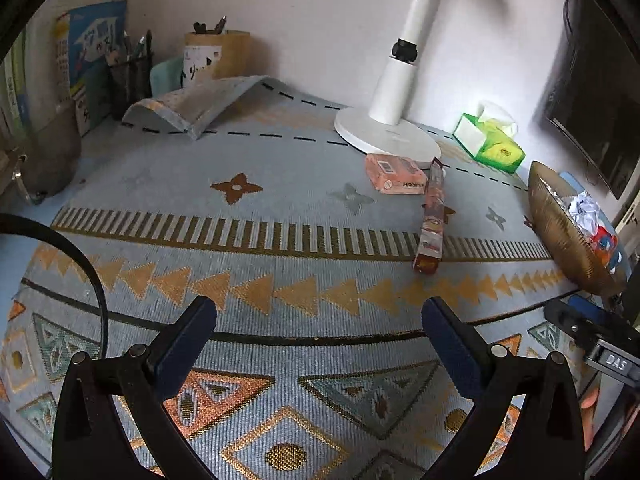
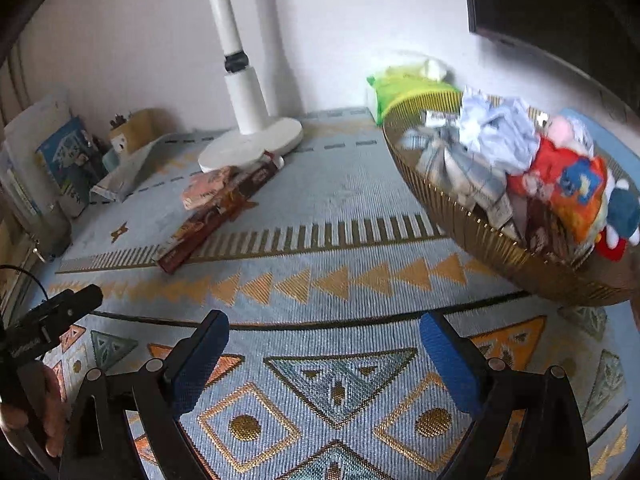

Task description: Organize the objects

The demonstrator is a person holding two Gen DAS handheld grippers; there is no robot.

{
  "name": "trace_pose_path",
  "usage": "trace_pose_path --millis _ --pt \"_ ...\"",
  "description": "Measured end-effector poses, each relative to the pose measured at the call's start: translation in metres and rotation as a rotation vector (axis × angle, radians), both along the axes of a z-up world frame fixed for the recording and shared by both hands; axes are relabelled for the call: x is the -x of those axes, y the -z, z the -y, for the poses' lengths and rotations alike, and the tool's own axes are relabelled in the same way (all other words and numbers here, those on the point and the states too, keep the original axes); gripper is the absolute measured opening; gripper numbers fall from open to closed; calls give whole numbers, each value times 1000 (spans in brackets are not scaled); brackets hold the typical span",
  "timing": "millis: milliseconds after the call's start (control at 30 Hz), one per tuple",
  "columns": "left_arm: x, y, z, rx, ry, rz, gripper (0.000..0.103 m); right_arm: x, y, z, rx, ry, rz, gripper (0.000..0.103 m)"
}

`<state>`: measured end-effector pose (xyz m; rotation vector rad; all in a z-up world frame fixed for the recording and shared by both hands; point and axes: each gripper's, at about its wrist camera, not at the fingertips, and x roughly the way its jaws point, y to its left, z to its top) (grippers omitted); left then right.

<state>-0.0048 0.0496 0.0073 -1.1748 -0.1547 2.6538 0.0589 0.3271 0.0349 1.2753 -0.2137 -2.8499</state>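
golden basket (image 2: 480, 236) of crumpled papers beside long brown box (image 1: 431, 220)

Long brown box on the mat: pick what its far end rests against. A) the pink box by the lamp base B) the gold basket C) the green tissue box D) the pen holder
A: the long brown box leans its far end on the pink box beside the white lamp base.

Both grippers had black scissor-like arms with silver rivets; the left gripper (image 1: 319, 320) wore dark navy pads, the right gripper (image 2: 324, 332) brighter blue ones.
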Motion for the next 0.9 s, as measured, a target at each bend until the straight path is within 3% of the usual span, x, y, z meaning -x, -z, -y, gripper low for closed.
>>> trace_pose_path --millis 900 --pt "2 2 4 -12 -9 12 102 0 0 -1 -2 13 16 96"
